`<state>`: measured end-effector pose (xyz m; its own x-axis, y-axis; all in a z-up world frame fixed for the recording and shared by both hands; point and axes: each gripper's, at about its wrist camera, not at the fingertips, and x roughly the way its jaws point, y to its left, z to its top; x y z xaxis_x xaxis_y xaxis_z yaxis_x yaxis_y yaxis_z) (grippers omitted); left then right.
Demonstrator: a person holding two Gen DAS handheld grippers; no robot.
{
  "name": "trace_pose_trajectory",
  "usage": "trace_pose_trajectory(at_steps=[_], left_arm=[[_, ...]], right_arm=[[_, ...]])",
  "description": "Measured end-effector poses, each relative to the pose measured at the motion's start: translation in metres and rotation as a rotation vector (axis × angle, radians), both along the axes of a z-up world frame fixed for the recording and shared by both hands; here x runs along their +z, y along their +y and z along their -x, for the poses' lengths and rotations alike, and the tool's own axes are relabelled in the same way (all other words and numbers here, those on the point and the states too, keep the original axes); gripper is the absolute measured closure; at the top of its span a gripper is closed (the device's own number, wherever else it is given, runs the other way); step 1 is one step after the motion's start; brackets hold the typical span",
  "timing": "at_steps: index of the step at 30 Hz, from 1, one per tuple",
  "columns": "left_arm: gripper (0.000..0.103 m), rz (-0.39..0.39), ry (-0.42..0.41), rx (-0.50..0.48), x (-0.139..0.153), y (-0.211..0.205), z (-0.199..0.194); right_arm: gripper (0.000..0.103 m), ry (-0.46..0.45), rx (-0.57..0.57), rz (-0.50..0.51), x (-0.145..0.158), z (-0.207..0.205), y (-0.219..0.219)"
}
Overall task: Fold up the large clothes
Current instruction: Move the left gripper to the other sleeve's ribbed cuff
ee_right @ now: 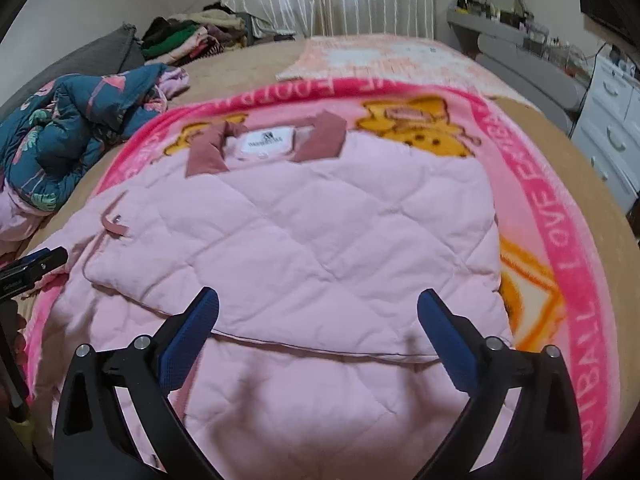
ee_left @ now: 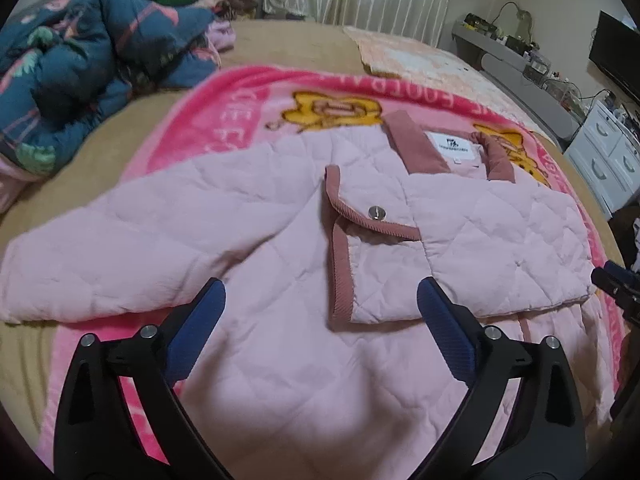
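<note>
Bed [ee_left: 280, 40], jacket [ee_left: 280, 240] hem cut off

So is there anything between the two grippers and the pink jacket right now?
Nothing visible. The left gripper and right gripper both hang open directly over the pink quilted jacket, with only bare fabric between and below their fingers.

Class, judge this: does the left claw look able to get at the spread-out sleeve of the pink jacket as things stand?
Probably yes. The left claw is open and empty above the pink jacket, and nothing lies on the sleeve beside it.
</note>
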<state>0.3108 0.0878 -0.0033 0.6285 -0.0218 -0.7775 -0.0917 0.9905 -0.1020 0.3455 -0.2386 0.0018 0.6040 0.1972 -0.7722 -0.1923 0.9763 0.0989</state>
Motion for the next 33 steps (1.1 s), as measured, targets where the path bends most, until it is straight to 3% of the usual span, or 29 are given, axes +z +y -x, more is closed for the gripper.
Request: trace_pose_trajectory(at_steps=[14,33], left_arm=[[0.009,-0.043,-0.062,0.11,0.022,0.035,0.042],[0.009,-0.048,-0.049,0.31,0.013,0.123,0.081]], right_arm=[[0.004,-0.057,0.04,0.007,0.026,0.016,0.039],[0.004,-0.109,0.201,0.019,0.044,0.031,0.144]])
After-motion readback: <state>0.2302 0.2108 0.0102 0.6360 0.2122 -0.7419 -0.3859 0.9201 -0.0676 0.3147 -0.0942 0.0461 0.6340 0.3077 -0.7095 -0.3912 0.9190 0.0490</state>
